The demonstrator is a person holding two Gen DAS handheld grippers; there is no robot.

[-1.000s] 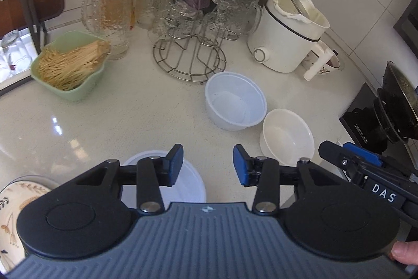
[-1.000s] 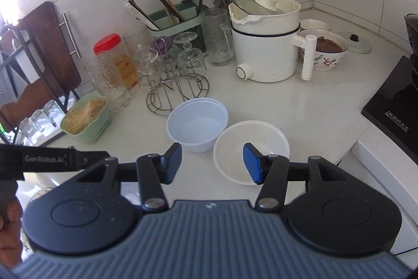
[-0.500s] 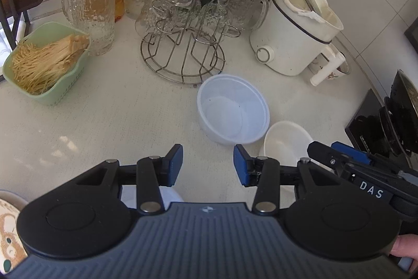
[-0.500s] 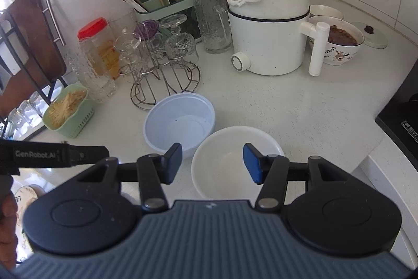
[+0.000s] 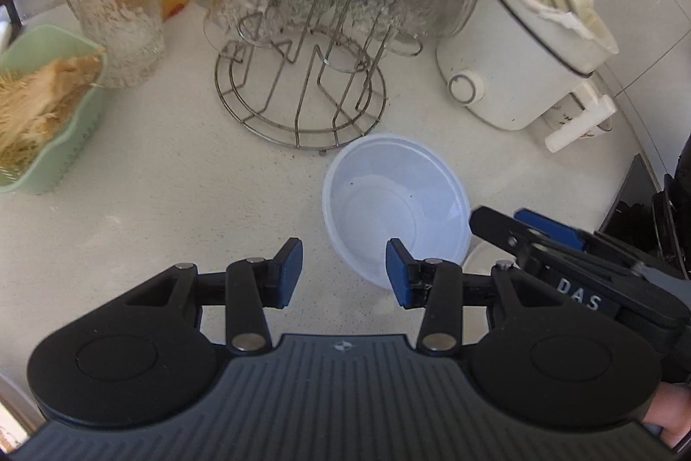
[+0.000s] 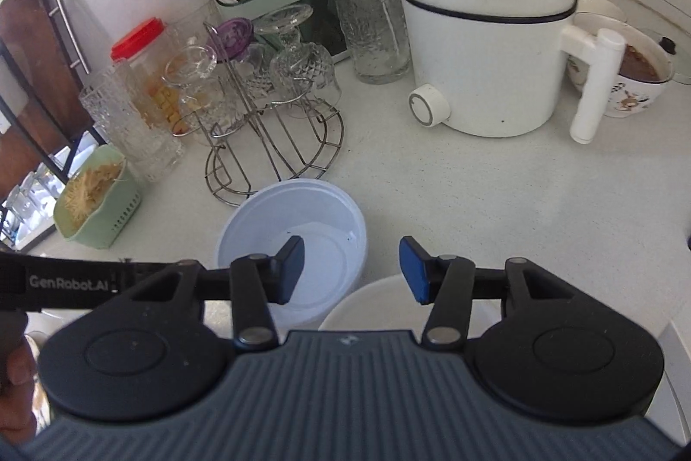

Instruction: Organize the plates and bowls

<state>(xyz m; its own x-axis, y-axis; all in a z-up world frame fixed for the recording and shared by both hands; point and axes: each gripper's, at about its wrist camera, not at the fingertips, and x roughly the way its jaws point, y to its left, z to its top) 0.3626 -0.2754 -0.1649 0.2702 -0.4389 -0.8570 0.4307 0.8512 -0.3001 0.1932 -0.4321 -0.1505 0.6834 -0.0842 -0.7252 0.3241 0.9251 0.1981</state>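
Observation:
A pale blue plastic bowl (image 5: 395,201) stands upright on the white counter, also in the right wrist view (image 6: 319,214). A white bowl (image 6: 375,305) sits just right of it, mostly hidden under my right gripper; only a sliver shows in the left wrist view (image 5: 486,255). My left gripper (image 5: 343,273) is open and empty, its right finger over the blue bowl's near rim. My right gripper (image 6: 350,271) is open and empty, above the gap between both bowls. It enters the left wrist view from the right (image 5: 509,227).
A wire glass rack (image 5: 302,89) with glasses stands behind the blue bowl. A white electric pot (image 6: 488,42) is at the right, a green basket of sticks (image 5: 39,106) at the left. A patterned bowl (image 6: 635,81) sits behind the pot. A black stove edge (image 5: 635,201) is at far right.
Both grippers moved forward and down toward the two bowls. The bowls now sit right at the fingertips, and the lid and patterned plate at the left have left the view.

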